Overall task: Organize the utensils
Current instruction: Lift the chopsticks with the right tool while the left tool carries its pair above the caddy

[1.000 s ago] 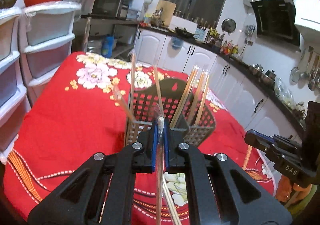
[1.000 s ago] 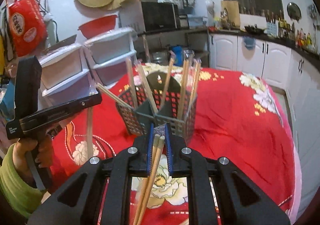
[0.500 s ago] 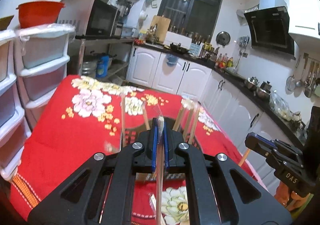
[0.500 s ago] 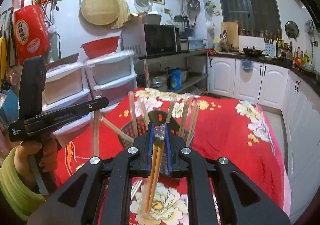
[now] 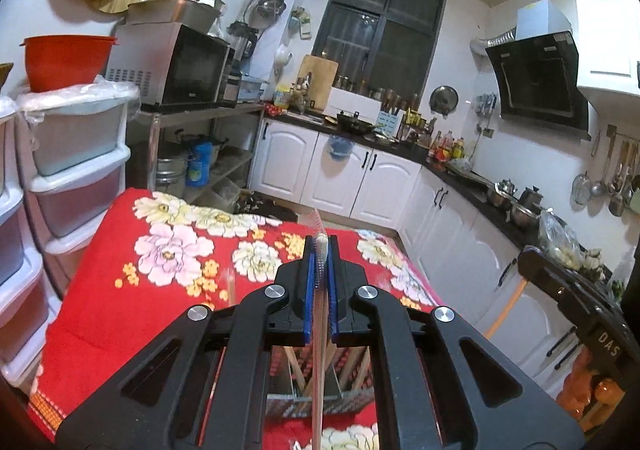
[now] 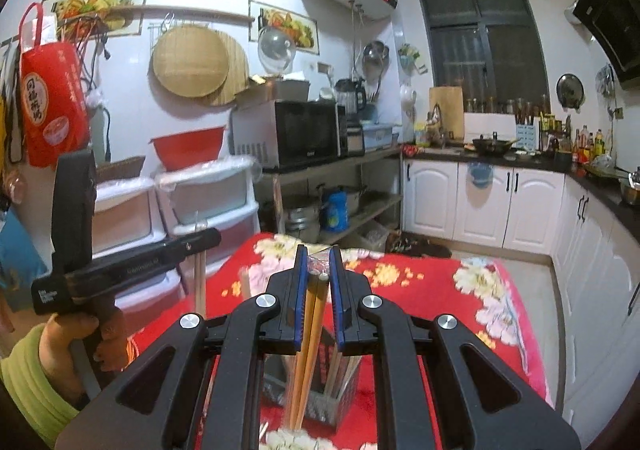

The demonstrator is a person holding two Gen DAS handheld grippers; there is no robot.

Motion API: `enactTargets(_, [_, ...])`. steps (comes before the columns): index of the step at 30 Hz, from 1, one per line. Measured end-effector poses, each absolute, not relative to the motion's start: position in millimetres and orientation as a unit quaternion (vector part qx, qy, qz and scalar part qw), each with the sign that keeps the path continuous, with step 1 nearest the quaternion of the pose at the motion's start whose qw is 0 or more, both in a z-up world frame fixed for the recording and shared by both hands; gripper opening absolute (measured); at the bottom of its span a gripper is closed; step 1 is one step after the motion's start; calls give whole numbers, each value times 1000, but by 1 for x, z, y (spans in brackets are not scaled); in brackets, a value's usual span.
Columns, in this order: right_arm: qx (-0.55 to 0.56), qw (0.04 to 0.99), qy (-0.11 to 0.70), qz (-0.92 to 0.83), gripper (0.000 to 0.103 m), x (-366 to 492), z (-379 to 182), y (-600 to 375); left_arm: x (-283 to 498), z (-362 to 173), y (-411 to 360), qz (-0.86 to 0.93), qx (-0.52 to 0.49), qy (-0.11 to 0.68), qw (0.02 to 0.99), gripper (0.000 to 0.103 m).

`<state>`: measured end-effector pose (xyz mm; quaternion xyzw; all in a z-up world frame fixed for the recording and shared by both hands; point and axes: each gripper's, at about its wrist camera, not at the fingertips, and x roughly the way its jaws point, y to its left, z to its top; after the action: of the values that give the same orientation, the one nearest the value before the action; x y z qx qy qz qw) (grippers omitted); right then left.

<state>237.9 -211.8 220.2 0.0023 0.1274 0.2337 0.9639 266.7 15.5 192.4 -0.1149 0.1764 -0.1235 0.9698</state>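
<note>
My left gripper (image 5: 319, 246) is shut on a wrapped pair of chopsticks (image 5: 318, 350) that hangs down between the fingers. My right gripper (image 6: 319, 256) is shut on a pair of wooden chopsticks (image 6: 310, 334), also hanging down. Both are raised above a dark mesh utensil basket (image 5: 304, 402) holding several chopsticks; it shows low under the fingers in the right wrist view (image 6: 324, 406). The left gripper shows from the side in the right wrist view (image 6: 200, 240), with chopsticks (image 6: 200, 282) below it. The right gripper body (image 5: 576, 290) shows at the right edge of the left wrist view.
The table has a red flowered cloth (image 5: 160, 250). White plastic drawers (image 5: 72, 170) stand at its left. A shelf with a microwave (image 5: 176, 70) and white kitchen cabinets (image 5: 360, 178) lie beyond. A loose chopstick (image 5: 231, 290) stands blurred near the basket.
Both grippers have risen and tilted up with their chopsticks; the basket has dropped from mid-frame to below the fingers in both views.
</note>
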Motion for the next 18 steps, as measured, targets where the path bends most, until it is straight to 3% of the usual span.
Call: enactTargets(18, [-15, 977, 81, 199, 11, 279, 237, -191, 309, 210, 34, -58, -151, 119, 980, 1])
